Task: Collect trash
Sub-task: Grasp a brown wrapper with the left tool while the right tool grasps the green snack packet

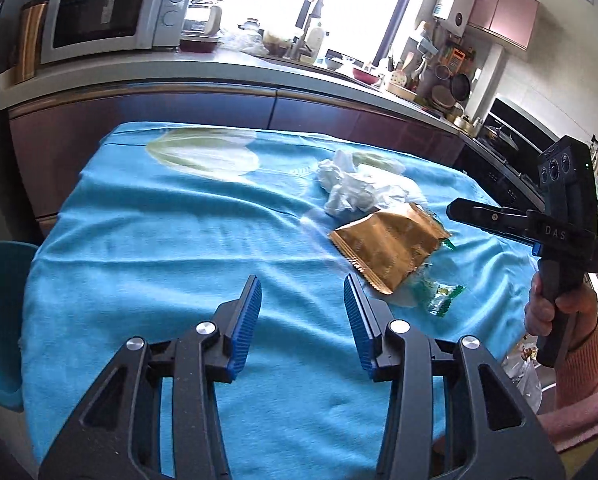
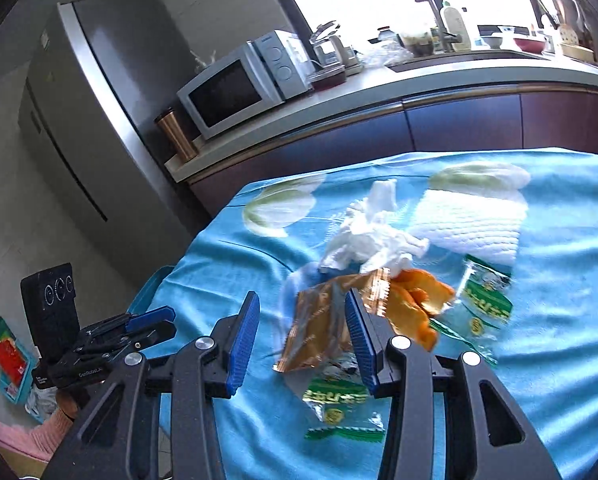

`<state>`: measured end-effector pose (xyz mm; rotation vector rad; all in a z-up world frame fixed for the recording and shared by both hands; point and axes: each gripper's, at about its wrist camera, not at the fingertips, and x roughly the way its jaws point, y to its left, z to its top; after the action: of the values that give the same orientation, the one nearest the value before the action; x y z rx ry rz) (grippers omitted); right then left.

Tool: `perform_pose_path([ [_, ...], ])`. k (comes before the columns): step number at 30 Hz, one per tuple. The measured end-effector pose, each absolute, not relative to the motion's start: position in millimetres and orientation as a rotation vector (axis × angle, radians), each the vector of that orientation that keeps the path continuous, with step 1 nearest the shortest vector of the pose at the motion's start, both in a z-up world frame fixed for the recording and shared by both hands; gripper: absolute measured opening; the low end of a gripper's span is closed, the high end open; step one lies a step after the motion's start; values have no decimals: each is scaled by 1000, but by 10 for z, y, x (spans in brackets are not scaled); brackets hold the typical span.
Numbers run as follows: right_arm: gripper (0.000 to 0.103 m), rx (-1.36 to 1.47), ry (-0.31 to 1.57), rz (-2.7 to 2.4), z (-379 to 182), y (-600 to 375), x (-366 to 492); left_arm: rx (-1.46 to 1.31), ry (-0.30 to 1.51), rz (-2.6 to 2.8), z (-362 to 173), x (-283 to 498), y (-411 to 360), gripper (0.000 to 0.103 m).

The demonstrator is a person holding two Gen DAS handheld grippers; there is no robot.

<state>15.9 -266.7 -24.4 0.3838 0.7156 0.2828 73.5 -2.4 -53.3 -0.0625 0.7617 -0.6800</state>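
Your left tool [image 1: 302, 294] hangs over the near part of the desk [image 1: 159, 240] draped in a bright blue cloth printed with pale tulips, its blue-padded fingers spread with only bare cloth between them. Your right tool [image 2: 301, 312] is spread as well, with nothing pinched; seen from its own camera, its tips stand in front of the trash pile, above the cloth. Just beyond those tips lies a flat, crinkled golden-brown foil wrapper [image 2: 319, 328], and nearer to you, partly under it, a clear plastic wrapper with green print [image 2: 339, 400]. To the right of the foil sit curled pieces of orange peel [image 2: 419, 304], and beside them a second clear green-printed wrapper [image 2: 487, 300]. Behind the foil, touching it, is a crumpled wad of white tissue [image 2: 371, 236]. From the left camera the whole pile sits to the right of centre, with your right hand [image 1: 555, 308] gripping the black handle at the desk's right edge. Past the desk runs a kitchen counter with dark cabinet fronts [image 2: 459, 120], carrying a silver microwave oven [image 2: 243, 84] and a copper-coloured tumbler [image 2: 177, 132], with a grey refrigerator [image 2: 99, 92] at its left end.
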Motion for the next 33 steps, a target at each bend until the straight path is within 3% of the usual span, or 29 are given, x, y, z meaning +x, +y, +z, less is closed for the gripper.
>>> perform_pose_path([
  [8, 42, 488, 782, 251, -598, -2900, 170, 6, 778, -749, -570, 699, -506, 43],
  [9, 39, 506, 785, 264, -624, -2906, 189, 17, 779, -760, -577, 692, -560, 43],
  [11, 14, 538, 789, 282, -663, -2908, 227, 42, 782, -770, -590, 685, -663, 43],
  [14, 7, 585, 782, 321, -671, -2899, 253, 70, 786, -787, -603, 694, -801, 45],
  [21, 5, 649, 749, 442, -505, -2721, 330, 125, 752, -799, -573, 643, -1006, 53],
  [26, 5, 676, 757, 527, -443, -2540, 372, 144, 712, -741, -518, 658, -1052, 52],
  [29, 5, 671, 773, 553, -450, -2431, 390, 150, 685, -725, -487, 632, -1029, 45],
  [30, 5, 673, 781, 562, -462, -2391, 402, 149, 686, -717, -486, 636, -1019, 33],
  [33, 7, 666, 788, 575, -477, -2305, 410, 136, 700, -710, -498, 657, -970, 16],
])
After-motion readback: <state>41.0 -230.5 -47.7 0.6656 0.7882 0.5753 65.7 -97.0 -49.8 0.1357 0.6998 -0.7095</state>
